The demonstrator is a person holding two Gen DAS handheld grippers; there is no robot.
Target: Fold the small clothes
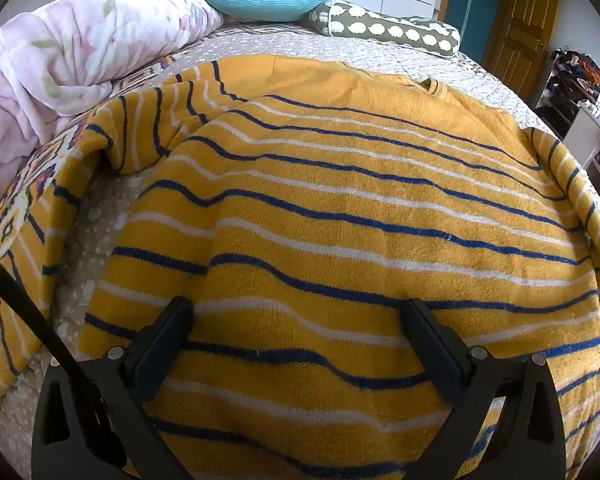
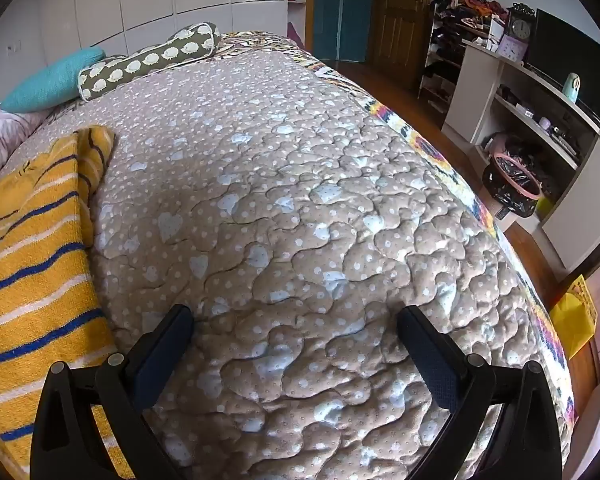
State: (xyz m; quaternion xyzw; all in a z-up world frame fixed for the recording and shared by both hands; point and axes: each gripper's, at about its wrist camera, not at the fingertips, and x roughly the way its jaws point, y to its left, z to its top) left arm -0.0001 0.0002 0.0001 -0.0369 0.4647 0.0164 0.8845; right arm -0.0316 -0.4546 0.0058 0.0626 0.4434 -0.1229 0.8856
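bed: the beige quilted bedspread with pale hearts and dots (image 2: 300, 208) is carrying everything.
garment: a mustard-yellow knitted sweater with navy and white stripes (image 1: 340, 220) is lying spread flat on it, sleeves curling at both sides, neckline far from the camera.
step: judging by the unfolded lay, folding is only starting.
left gripper (image 1: 300, 332): hanging over the hem area, jaws spread wide, gripping nothing.
right gripper (image 2: 296, 336): hanging over bare quilt beside the sweater's edge, jaws spread, empty.
next move: probably calling for each gripper pinching a sleeve or side edge.
writing: none is showing legibly.
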